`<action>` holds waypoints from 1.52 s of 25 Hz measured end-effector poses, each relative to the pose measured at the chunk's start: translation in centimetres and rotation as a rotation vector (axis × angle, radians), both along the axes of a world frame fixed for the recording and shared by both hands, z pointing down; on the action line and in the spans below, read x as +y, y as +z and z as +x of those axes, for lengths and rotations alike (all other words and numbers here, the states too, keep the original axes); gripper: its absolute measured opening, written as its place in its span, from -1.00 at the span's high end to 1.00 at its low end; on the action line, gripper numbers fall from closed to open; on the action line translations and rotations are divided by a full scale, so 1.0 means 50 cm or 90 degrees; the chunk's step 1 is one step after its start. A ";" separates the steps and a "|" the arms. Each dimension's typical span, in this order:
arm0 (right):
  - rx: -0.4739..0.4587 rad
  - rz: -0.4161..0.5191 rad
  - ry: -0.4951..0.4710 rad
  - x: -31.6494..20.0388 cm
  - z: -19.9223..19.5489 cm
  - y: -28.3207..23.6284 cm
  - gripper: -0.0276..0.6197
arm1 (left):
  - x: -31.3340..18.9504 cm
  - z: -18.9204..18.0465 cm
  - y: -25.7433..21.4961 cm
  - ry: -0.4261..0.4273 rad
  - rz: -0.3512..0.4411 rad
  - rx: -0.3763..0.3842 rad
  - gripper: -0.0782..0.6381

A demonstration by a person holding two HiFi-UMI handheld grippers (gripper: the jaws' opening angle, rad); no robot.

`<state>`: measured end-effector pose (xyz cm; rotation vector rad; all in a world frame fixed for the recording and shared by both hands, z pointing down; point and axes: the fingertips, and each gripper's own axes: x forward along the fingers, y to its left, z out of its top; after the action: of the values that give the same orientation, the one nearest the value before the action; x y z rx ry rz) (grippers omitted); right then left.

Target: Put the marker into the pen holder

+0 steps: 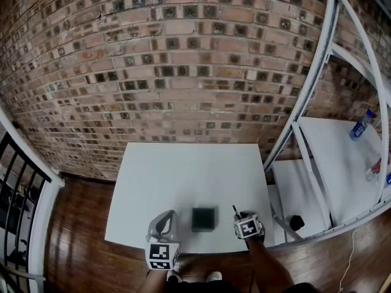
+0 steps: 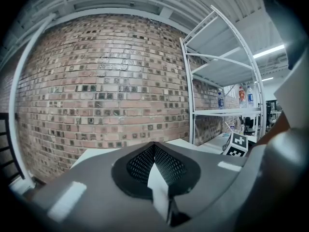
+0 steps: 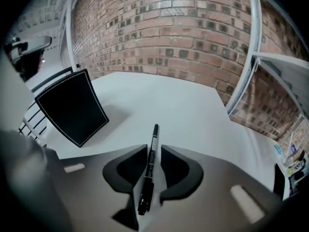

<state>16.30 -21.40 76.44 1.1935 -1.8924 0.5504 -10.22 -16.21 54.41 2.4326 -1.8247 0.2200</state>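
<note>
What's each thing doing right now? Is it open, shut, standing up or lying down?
Left claw: shut, holding nothing.
Right claw: open, one jaw on each side of the marker.
Marker: between the right claw's jaws, not squeezed, not in the holder.
Pen holder: standing upright on the table, untouched.

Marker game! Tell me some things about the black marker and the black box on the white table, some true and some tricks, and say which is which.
1. The black marker sits between the open jaws of the right gripper. True.
2. The marker is inside the black square pen holder. False: it is outside, to the holder's right.
3. The pen holder stands on the white table. True.
4. The left gripper is grabbing the pen holder. False: its jaws are shut on nothing, beside the holder.
</note>
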 end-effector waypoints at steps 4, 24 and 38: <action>-0.012 -0.020 0.007 0.001 0.002 0.001 0.67 | -0.004 0.001 -0.001 0.005 -0.007 0.003 0.74; -0.075 0.111 -0.010 -0.007 -0.067 -0.154 0.78 | -0.004 0.015 0.002 0.023 -0.002 0.005 0.74; -0.205 0.301 0.006 0.052 -0.228 -0.413 0.78 | -0.015 0.035 -0.052 0.034 0.026 0.039 0.74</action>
<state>4.92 -18.80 55.78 1.4795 -2.3805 0.3193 -8.45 -16.96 51.81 2.4885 -1.7572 0.1116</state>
